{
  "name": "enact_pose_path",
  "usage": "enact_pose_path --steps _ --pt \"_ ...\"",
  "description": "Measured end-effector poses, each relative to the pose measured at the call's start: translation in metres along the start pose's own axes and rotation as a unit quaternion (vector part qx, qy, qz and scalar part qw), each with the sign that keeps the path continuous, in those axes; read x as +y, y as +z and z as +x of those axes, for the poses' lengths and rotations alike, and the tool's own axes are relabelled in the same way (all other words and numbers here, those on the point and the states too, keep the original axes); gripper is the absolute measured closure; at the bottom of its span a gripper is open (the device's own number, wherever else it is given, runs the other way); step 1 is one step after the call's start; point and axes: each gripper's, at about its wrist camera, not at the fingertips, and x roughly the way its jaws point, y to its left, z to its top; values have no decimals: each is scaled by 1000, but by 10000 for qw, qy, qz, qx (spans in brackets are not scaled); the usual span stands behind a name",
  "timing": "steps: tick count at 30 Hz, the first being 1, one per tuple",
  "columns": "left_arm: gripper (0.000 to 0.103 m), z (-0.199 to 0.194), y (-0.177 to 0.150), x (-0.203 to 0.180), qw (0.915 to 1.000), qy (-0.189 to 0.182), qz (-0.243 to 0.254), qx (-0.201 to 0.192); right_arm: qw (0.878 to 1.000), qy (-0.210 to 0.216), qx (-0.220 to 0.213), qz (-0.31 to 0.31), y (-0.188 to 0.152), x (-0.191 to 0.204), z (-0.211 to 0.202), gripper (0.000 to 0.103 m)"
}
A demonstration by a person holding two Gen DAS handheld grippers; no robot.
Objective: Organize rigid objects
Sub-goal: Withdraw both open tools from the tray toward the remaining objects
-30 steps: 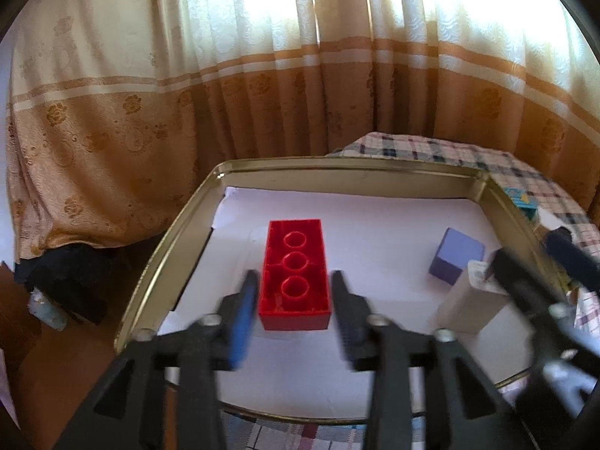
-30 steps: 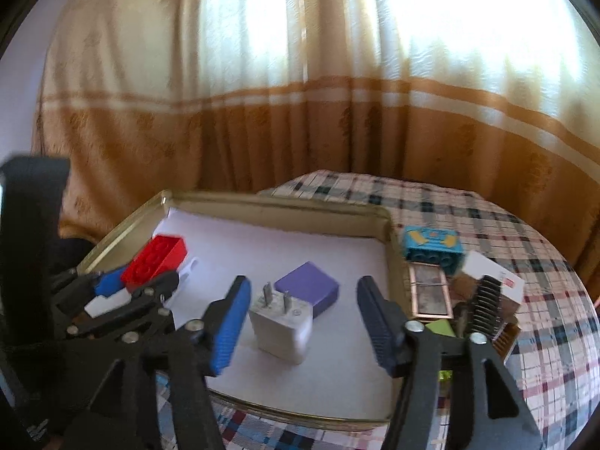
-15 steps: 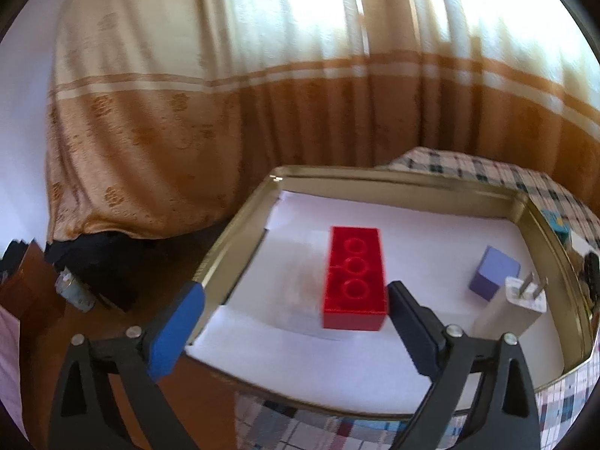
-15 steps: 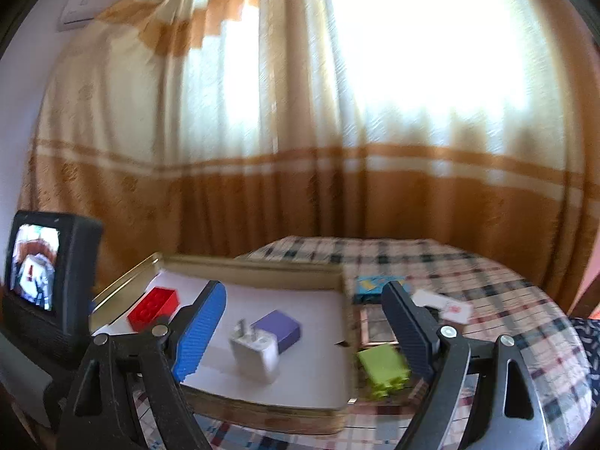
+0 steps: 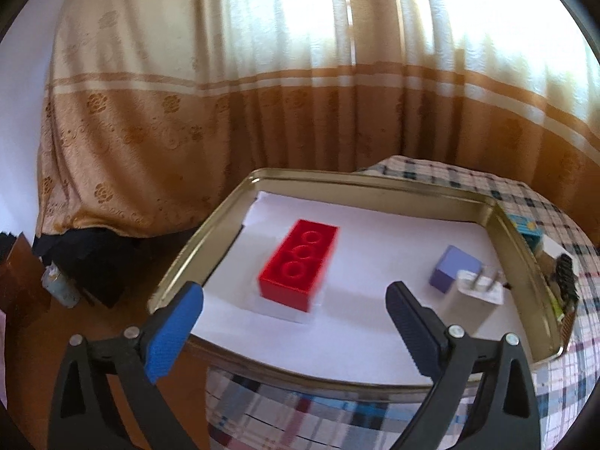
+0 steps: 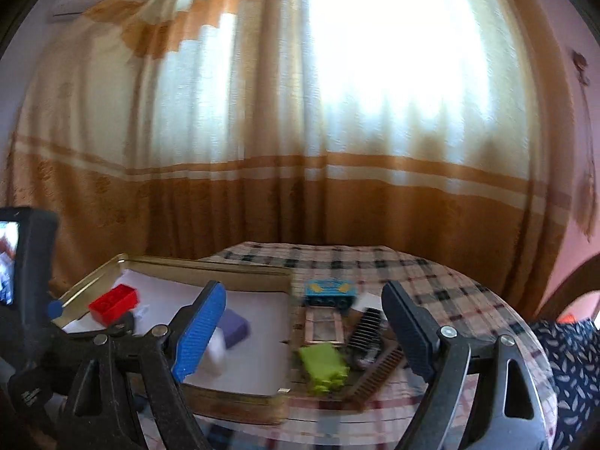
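A gold-and-cream curtain [image 5: 262, 93] hangs behind a round table under a plaid cloth [image 6: 431, 273], with bright window light coming through it.

What has just changed: a second ago the left gripper [image 5: 294, 317] had its pads close on either side of the red brick [image 5: 299, 268], and the right gripper [image 6: 303, 333] stood around the white plug [image 5: 474, 296]. Now both have let go and backed off. The left jaws stand wide apart and empty, with the brick lying free beyond them. The right jaws are also spread with nothing between them, and this gripper now faces the loose pieces beside the tray rather than the tray itself. I take this to mean the brick and the plug are placed, and that the next pick will probably come from the pile on the cloth.

The gold tray [image 5: 210, 232], lined with white paper, holds three things. From left to right they are the brick, lying flat with its hollow side up, then the purple block [image 5: 452, 266], then the plug standing just beside the block with its prongs up; I cannot tell whether these two touch.

Outside the tray's right rim, still on the cloth, are a blue brick [image 6: 329, 290], a small framed plate [image 6: 324, 328], a green piece [image 6: 324, 365], a black finned part [image 6: 365, 328] and a brown comb [image 6: 378, 375], all crowded together. Those look like the remaining work.
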Motion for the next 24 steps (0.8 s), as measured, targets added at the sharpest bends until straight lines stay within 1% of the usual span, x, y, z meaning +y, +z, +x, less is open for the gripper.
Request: enact_pose_path --steps 4,8,11,12,14,17,22,24 --pt "4 -8 1 -12 9997 -159 153 -84 9992 -263 39 311 -1 -29 -2 16" --pt "4 -11 2 -21 9992 -154 330 -145 9979 -512 97 392 -4 -53 -5 16" --pt "4 -15 1 -23 9990 -259 303 -217 9958 -655 288 573 -6 -72 -4 16" --pt "4 -17 0 -24 9989 -302 289 -222 9942 -694 402 722 -8 -82 -2 16" --pt "4 -18 -1 -28 9985 -395 303 -211 9897 -659 652 1089 -10 -99 4 16" --pt "4 -21 -3 -37 9980 -467 395 -183 9839 -626 945 1384 -14 -111 12 16" --pt "4 -30 -8 -52 9956 -714 568 -204 9807 -466 1289 1395 -17 -108 22 16" --pt "4 -33 -9 -59 9946 -736 686 -256 9784 -231 1596 1296 -21 -106 30 16"
